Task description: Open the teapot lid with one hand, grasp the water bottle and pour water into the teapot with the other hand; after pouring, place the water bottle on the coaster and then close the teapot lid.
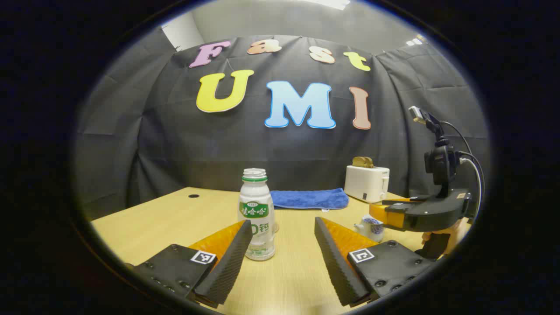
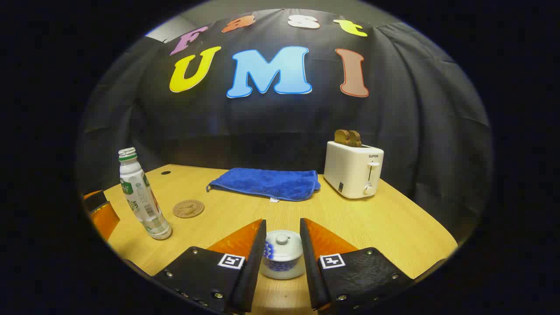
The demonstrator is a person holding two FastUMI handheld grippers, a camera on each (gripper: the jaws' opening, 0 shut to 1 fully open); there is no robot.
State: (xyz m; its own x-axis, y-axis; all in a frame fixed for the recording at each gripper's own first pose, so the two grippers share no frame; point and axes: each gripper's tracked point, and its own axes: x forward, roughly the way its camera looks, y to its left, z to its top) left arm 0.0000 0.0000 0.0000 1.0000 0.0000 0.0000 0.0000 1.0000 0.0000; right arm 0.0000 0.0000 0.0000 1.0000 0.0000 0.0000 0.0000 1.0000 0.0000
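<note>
An uncapped white bottle with a green label (image 1: 257, 214) stands on the wooden table, just inside the left finger of my left gripper (image 1: 283, 224), which is open and not pressing on it. The bottle (image 2: 142, 199) also appears at the left of the right gripper view, with a round brown coaster (image 2: 188, 208) beside it. A small white and blue teapot (image 2: 282, 258), its knobbed lid (image 2: 282, 240) on, sits between the fingers of my right gripper (image 2: 282, 224), which is open and flanks it closely. In the left gripper view the right gripper (image 1: 379, 215) hovers at the teapot (image 1: 371, 228).
A folded blue towel (image 2: 267, 183) lies at the back of the table (image 2: 393, 227). A white toaster (image 2: 354, 173) with bread in its slots stands at the back right. The left gripper (image 2: 98, 210) shows at the far left edge. Black cloth walls the booth.
</note>
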